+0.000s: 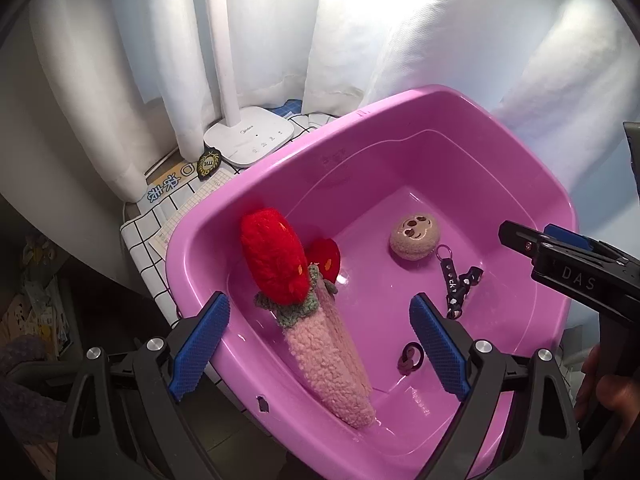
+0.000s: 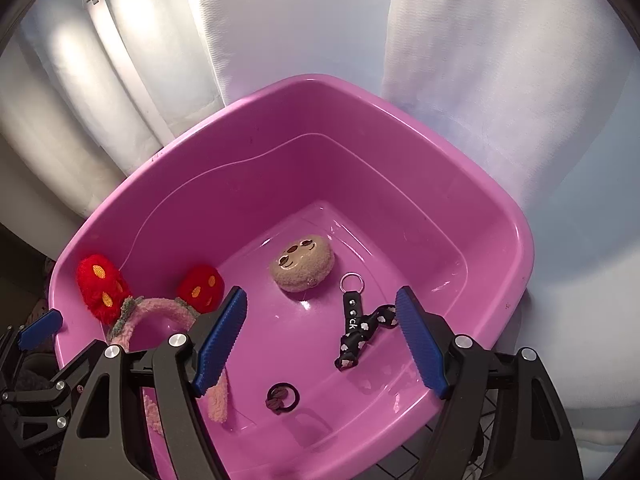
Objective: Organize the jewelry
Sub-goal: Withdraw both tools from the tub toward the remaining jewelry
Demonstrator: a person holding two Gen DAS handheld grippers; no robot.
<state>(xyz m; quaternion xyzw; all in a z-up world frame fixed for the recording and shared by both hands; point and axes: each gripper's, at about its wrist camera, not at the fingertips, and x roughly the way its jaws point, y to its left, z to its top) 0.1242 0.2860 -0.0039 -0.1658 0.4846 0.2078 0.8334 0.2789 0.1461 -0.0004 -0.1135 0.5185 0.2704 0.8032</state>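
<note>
Left gripper [image 1: 320, 344] sits nearest the lens: jaws spread wide, blue pads apart, nothing pressed between them. Pink fuzzy headband [image 1: 332, 356] lies in the gap but the pads don't touch it. It leans against the near-left wall of the pink basin [image 1: 400, 120], with two red plush strawberries on it: the big one [image 1: 276, 260] up by the rim, the smaller one [image 1: 325, 259] behind it.

Right gripper [image 2: 320, 344] also wide, empty, hovering over the basin's near side. Its left finger [image 2: 220, 344] overlaps the headband's end in the right wrist view; can't tell if they touch.

Basin floor:
- dark hair tie with a small charm [image 2: 282, 397], near side, between the right gripper's fingers in that view
- black strap keychain [image 2: 356, 328] with white print and a metal ring [image 2: 352, 282], right of centre
- tan round plush with a smiling face [image 2: 303, 263], centre, just beside the ring, apart from the strawberries

All items sit inside the basin, none held.

Outside: basin rests on a counter with a white grid-pattern cover [image 1: 148, 232]. White lamp base [image 1: 250, 138] stands behind the basin's far-left corner, a black and gold badge [image 1: 209, 165] beside it. White curtains [image 1: 360, 20] behind everything. A hand [image 1: 612, 392] grips the right gripper's handle at the left wrist view's right edge.
</note>
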